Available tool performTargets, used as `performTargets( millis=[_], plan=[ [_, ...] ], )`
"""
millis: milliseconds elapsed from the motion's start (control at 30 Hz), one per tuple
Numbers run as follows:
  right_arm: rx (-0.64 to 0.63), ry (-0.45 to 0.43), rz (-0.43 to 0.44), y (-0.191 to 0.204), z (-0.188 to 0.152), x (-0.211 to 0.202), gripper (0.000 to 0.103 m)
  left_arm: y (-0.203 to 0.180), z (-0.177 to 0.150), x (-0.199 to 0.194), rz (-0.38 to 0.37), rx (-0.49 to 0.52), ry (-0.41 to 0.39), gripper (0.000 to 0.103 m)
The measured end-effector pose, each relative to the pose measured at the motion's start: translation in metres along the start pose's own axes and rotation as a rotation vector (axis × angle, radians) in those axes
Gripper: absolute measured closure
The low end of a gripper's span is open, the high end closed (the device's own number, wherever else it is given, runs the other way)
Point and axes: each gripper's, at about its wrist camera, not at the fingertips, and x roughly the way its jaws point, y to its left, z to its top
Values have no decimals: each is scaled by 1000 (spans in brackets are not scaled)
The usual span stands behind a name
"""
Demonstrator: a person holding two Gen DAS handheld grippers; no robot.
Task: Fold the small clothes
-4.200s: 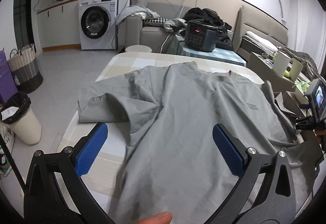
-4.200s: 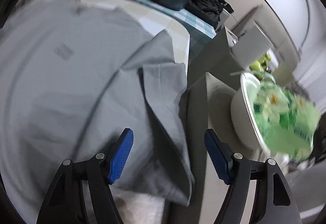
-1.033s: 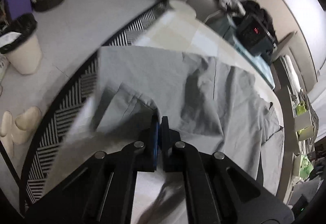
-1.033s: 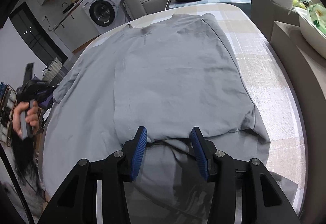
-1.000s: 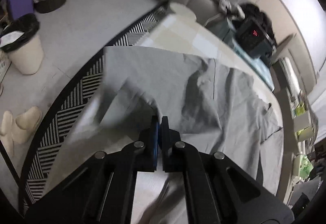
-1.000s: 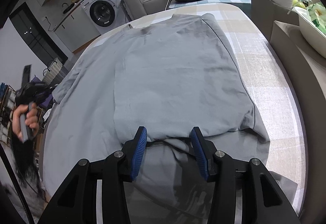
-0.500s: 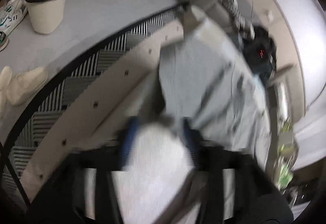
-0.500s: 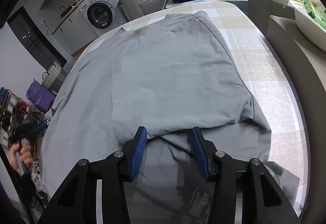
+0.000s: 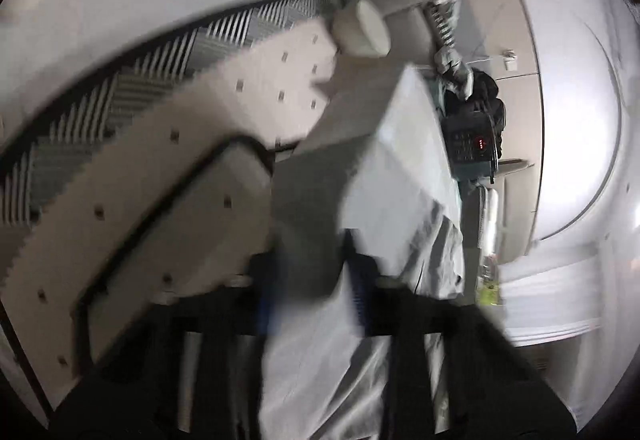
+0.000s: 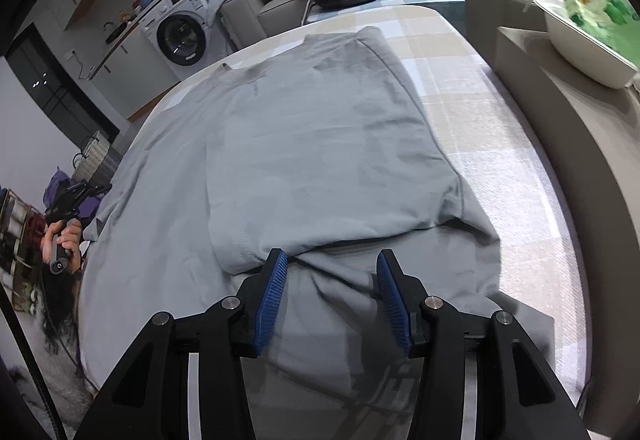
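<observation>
Folding the grey T-shirt (image 10: 320, 144), lying spread on the checked table (image 10: 460, 88) with its right side already laid over, is calling for the right gripper (image 10: 331, 294), jaws standing apart and empty, to pinch the near hem squarely, while the blurred left gripper (image 9: 312, 300) appears parted around cloth; no writing is legible.

I count one grey shirt (image 10: 304, 144) on the bench (image 10: 472, 112), two tools, left tool (image 9: 312, 292) and right tool (image 10: 330, 296), one washing machine (image 10: 182, 36), and one white bowl (image 10: 580, 44).
</observation>
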Motion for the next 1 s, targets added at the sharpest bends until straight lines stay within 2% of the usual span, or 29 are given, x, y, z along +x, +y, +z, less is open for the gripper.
performTargets(
  millis=[67, 233, 433, 600, 733, 833, 933, 1000],
  plan=[
    [-4, 0, 0, 0, 0, 1, 55, -13, 0, -8, 38, 38, -41, 100],
    [-10, -7, 22, 3, 2, 1, 55, -64, 2, -35, 56, 161, -115, 100],
    [0, -25, 39, 0, -2, -5, 55, -159, -5, -69, 89, 359, -181, 100],
    [27, -44, 36, -9, -5, -13, 55, -217, -10, -89, 177, 470, -239, 100],
    [35, -48, 34, -14, -7, -16, 55, -247, -36, -98, 170, 521, -213, 100],
    [43, -44, 36, -15, -6, -15, 55, -279, -79, -93, 166, 597, -167, 100],
    [30, -44, 42, -10, -6, -14, 55, -314, -136, -69, 108, 673, -47, 99],
    [25, -45, 44, -8, -5, -14, 54, -337, -187, -44, 52, 733, 86, 97]
  ],
)
